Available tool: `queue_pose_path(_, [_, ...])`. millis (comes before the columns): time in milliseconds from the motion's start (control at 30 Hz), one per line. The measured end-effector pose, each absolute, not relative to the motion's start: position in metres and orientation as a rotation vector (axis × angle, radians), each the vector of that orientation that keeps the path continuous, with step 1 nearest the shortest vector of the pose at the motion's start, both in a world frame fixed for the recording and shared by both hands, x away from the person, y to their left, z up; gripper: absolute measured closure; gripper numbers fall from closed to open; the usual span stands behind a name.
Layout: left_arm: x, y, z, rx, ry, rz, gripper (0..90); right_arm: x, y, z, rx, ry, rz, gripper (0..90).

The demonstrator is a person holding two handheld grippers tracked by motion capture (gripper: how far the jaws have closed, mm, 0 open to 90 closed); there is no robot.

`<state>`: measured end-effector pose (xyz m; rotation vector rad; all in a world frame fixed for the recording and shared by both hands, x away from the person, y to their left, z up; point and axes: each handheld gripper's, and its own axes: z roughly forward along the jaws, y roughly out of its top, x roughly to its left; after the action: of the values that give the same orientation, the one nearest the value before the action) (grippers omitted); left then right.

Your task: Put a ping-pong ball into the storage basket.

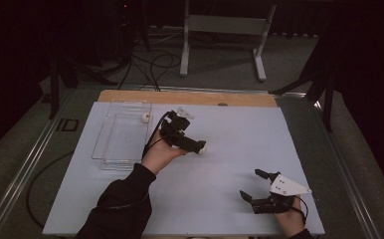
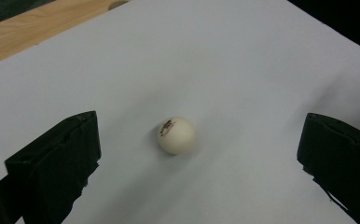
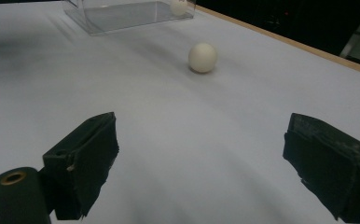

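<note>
A white ball (image 2: 176,135) with a small printed mark lies on the white table sheet (image 2: 243,56), between the wide-apart jaws of my left gripper (image 2: 200,125) and touching neither. From above, that ball (image 1: 203,147) sits at the tip of the left gripper (image 1: 190,137) near the table's middle. My right gripper (image 1: 252,184) stands open near the front right edge with nothing in it. Along its jaws, the right gripper (image 3: 201,123) faces the same ball (image 3: 202,57) from a distance.
A clear plastic tray (image 1: 123,132) stands at the back left with a second white ball (image 1: 144,117) in its far corner; the tray (image 3: 131,14) also appears beyond the loose ball. A wooden strip (image 1: 190,97) edges the table's far side. Cables and a metal stand lie on the floor behind.
</note>
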<state>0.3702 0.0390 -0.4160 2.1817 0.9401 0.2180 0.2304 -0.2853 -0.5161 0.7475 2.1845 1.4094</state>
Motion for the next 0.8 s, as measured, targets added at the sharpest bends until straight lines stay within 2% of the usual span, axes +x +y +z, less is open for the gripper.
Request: queue_pose_path(800, [0.375,0.016,-0.437,2.177,0.933,0.209,0.6,0.23,-0.286,-0.516,0.747,2.184,1.412,10.0])
